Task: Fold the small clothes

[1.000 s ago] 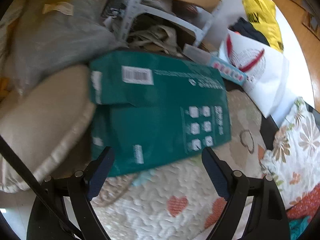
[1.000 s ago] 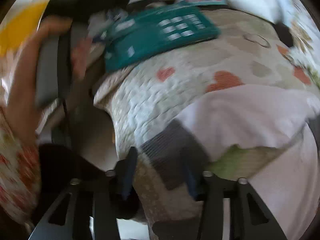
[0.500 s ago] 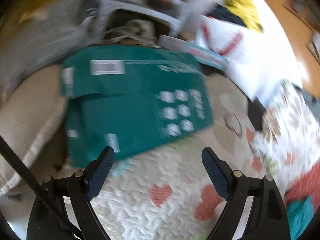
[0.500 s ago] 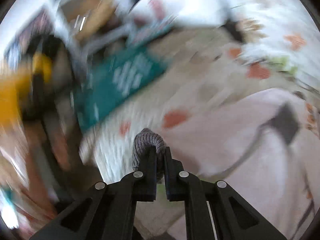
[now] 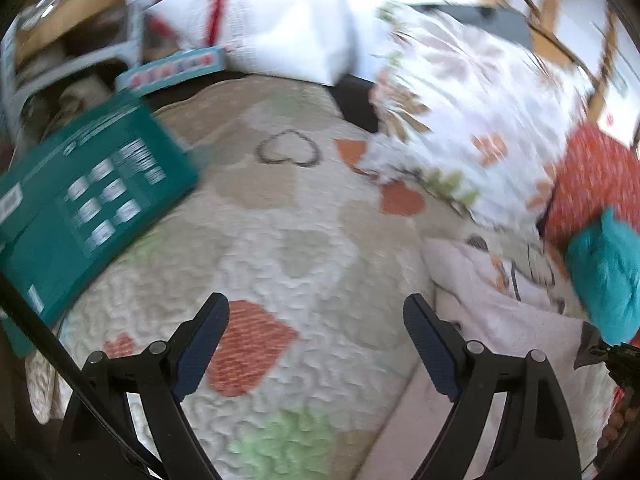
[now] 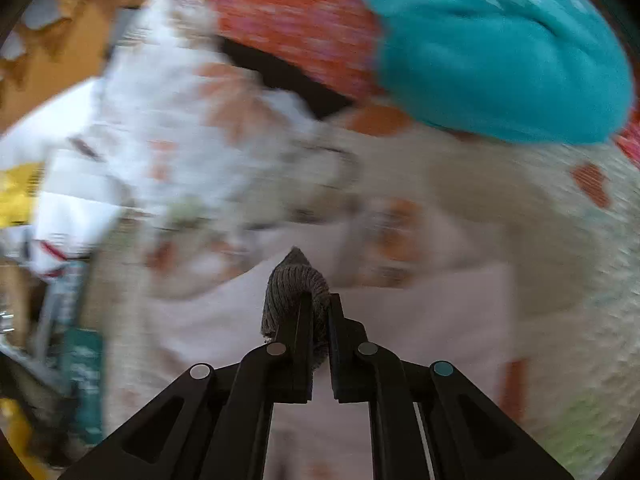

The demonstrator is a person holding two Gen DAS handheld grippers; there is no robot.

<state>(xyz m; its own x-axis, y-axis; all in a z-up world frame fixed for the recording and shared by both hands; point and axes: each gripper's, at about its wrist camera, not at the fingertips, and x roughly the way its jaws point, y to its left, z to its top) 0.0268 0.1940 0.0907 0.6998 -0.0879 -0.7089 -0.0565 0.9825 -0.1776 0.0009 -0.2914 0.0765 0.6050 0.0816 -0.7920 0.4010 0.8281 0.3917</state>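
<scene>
My right gripper (image 6: 319, 300) is shut on the grey knit cuff (image 6: 294, 280) of a pale pink small garment (image 6: 420, 320), which lies below it on the heart-patterned quilt (image 6: 560, 240). The view is blurred by motion. My left gripper (image 5: 316, 320) is open and empty above the quilt (image 5: 280, 220). The pink garment (image 5: 500, 304) shows at the lower right of the left wrist view, beside the right finger.
A teal cloth (image 6: 500, 48) and a red patterned cloth (image 6: 288, 20) lie beyond the garment. A green box (image 5: 80, 208) sits on the quilt's left. A floral pillow (image 5: 460, 100) and a white bag (image 5: 260, 12) lie behind.
My right gripper shut on the grey cuff and swung right toward the teal cloth. My left gripper swung right, from over the green box to over the quilt, staying open.
</scene>
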